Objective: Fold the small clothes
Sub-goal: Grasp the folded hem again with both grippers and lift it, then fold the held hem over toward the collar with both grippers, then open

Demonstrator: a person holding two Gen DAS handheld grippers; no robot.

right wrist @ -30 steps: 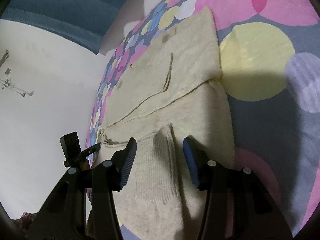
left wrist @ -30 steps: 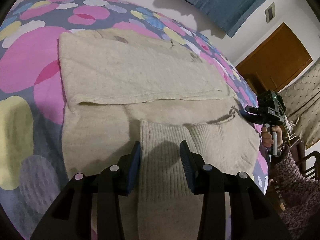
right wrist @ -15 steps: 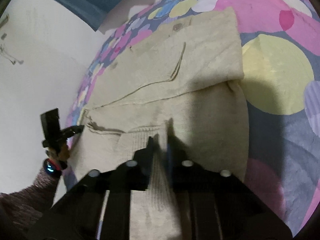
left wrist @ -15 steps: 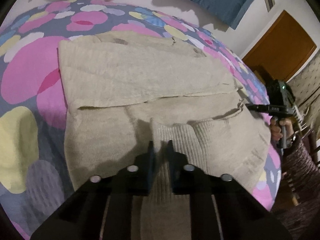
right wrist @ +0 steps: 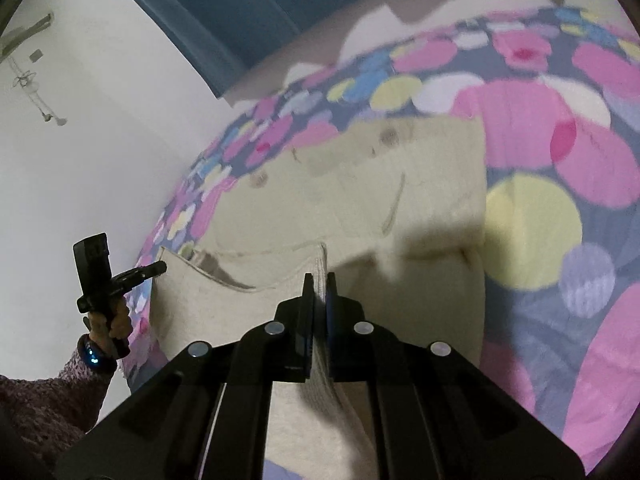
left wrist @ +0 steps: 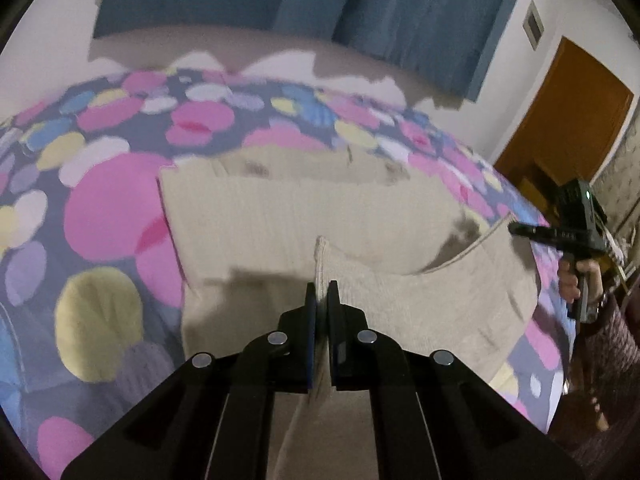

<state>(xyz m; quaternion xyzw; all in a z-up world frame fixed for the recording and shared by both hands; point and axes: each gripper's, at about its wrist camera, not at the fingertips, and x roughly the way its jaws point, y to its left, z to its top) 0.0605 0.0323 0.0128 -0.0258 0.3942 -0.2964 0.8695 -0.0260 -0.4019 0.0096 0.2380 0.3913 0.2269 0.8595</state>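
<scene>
**Lifting the hem to fold**

I have my left gripper [left wrist: 321, 294] and right gripper [right wrist: 319, 286] both pinched tight on the beige knit sweater [left wrist: 280, 216], near its hem. It lies on the spotted bedspread [left wrist: 112, 208]. Next, I should carry the hem over toward the collar.

The beige sweater [left wrist: 256, 232] is motion-blurred, its near hem cut off by the frame's lower edge; small dark marks near its collar stay unreadable. Beside the sweater, the sleeve [right wrist: 36, 404] runs out of frame.

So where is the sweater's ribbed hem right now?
The ribbed hem is pinched in both views, between the left gripper and the right gripper, raised above the sweater on the spotted bedspread.
</scene>
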